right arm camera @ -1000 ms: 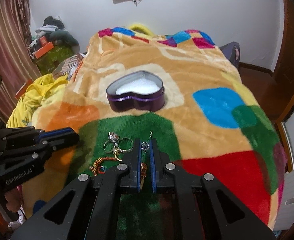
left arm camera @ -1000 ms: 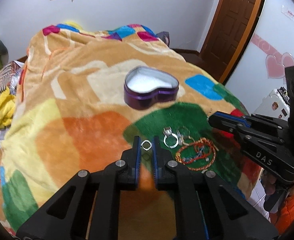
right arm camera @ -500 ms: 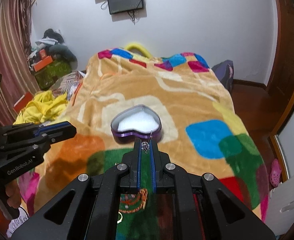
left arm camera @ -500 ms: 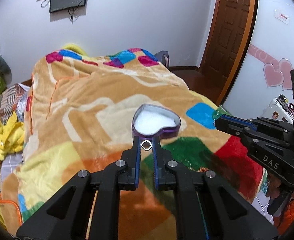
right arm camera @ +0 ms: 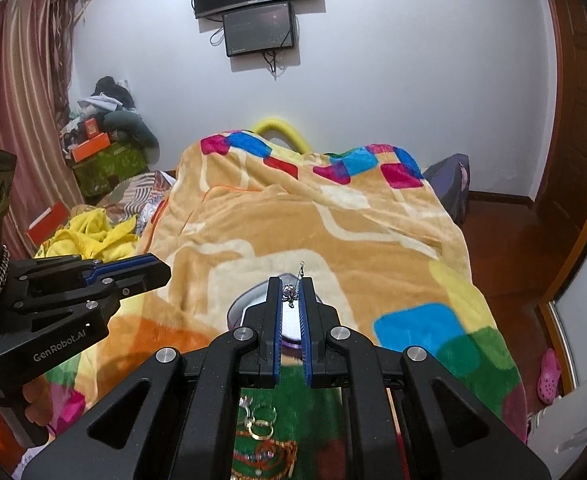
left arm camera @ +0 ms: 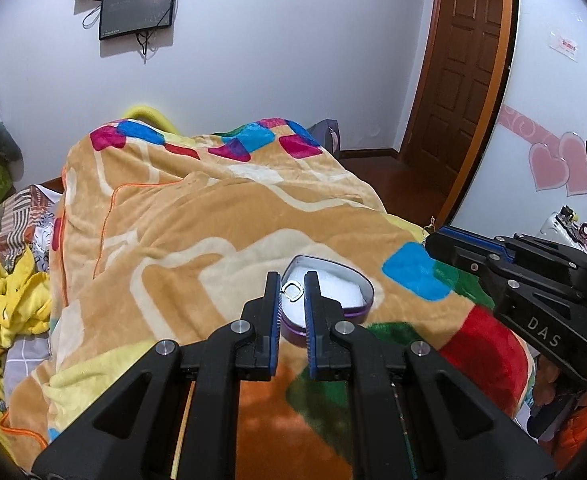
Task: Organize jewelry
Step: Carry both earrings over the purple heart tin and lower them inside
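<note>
Left wrist view: left gripper is pinching a small square ring between its jaws, hovering above the open heart-shaped tin on the blanket. Right gripper is pinching a dangly earring over the same tin. Neither piece is dropped in yet; the tin's white lining is showing bare where visible. Several rings and beaded bracelets are lying on the green patch, waiting to be sorted.
</note>
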Tool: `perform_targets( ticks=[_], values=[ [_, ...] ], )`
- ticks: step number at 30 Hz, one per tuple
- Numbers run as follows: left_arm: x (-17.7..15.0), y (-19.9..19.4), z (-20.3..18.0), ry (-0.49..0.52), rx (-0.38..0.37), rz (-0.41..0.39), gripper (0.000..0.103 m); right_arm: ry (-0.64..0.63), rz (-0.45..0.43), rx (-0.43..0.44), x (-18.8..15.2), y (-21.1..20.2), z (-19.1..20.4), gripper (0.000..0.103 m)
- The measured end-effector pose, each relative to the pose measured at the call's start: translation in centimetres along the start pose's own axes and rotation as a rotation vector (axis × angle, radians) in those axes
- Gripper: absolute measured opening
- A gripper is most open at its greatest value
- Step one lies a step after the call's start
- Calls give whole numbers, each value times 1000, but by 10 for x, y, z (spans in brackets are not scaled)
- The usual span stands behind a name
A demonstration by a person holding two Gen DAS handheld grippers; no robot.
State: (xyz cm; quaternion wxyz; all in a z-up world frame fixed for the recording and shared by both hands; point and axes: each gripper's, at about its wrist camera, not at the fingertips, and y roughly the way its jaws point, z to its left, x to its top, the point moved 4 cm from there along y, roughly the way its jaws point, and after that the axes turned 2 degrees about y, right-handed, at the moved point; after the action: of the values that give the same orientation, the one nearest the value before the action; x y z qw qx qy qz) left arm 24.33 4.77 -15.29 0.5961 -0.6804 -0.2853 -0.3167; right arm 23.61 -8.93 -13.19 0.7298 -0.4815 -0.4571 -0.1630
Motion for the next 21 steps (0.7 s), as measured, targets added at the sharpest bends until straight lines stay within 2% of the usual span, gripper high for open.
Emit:
perform_targets(
  ticks=[9,21],
  values=[
    [1,33,5,-10,-56,66,10,-16,25,5,2,25,-5,7],
    [-8,78,4,-18,-130,177,9,-36,144,54,-10,70,-12,7]
  ],
)
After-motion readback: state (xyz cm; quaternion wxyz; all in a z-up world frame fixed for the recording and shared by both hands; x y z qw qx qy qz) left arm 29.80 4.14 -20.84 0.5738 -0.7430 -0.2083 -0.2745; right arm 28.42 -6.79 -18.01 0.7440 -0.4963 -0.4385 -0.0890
